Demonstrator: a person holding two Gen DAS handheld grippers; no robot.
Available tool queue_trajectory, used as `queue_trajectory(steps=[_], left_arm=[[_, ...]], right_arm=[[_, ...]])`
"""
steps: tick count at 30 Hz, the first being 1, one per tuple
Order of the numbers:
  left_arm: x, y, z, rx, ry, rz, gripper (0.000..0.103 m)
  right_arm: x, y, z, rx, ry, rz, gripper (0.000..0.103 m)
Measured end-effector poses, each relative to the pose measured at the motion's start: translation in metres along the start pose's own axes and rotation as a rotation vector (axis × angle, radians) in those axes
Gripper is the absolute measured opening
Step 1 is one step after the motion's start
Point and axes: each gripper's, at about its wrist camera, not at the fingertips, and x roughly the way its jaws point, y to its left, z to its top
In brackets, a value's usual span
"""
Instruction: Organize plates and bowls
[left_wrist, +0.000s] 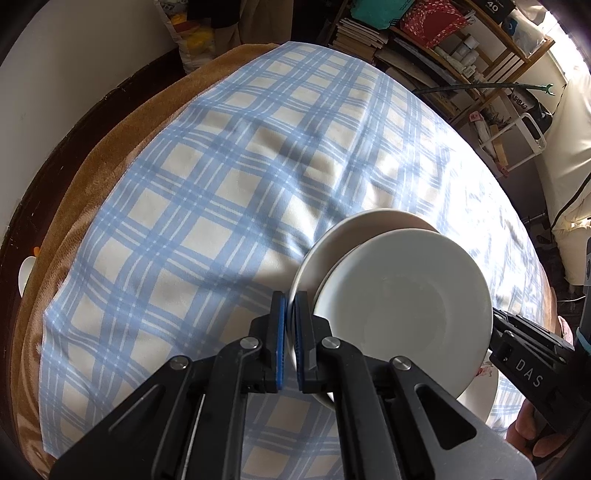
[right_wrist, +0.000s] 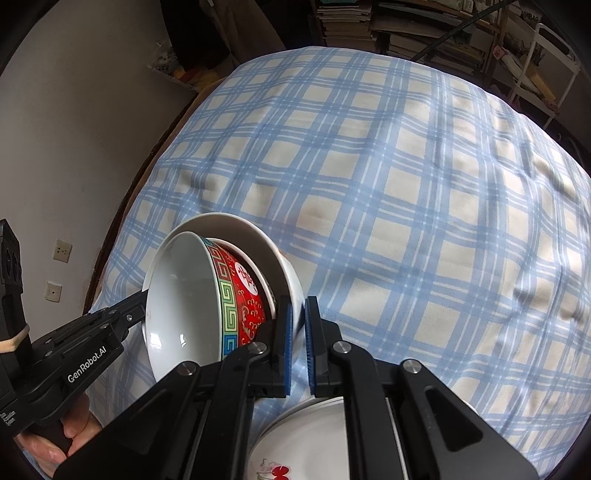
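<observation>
A stack of nested bowls hangs tipped on its side above the blue checked tablecloth (left_wrist: 207, 206). A larger white bowl (left_wrist: 332, 236) is the outer one. Inside it sits a red patterned bowl (right_wrist: 243, 295) with a white interior (left_wrist: 402, 314). My left gripper (left_wrist: 293, 299) is shut on the white rim at the stack's left side; in the right wrist view the left gripper (right_wrist: 142, 295) reaches the rim from the left. My right gripper (right_wrist: 298, 301) is shut on the outer white bowl's (right_wrist: 288, 273) rim at the opposite side. In the left wrist view the right gripper (left_wrist: 496, 321) is partly hidden by the bowls.
Under the stack lies a white plate with a cherry pattern (right_wrist: 295, 454), its edge (left_wrist: 480, 391) also showing in the left wrist view. A brown blanket (left_wrist: 92, 177) borders the cloth. Bookshelves (left_wrist: 443, 48) and a white rack (left_wrist: 524, 140) stand beyond the table. A hand (right_wrist: 55, 439) holds the left gripper.
</observation>
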Motion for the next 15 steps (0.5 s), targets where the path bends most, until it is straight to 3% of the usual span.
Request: queue_trajectory(steps=[7,15], left_arm=[[-0.007,-0.009,-0.001,0.036,-0.023,0.037,0.002],[-0.020,-0.007,-0.001,0.027,-0.035,0.007,0.002]], right_arm=[[-0.004,0.002,0.000,-0.008,0.003,0.001,0.010],[-0.022,0.009,-0.001,-0.019,-0.035,-0.025,0.009]])
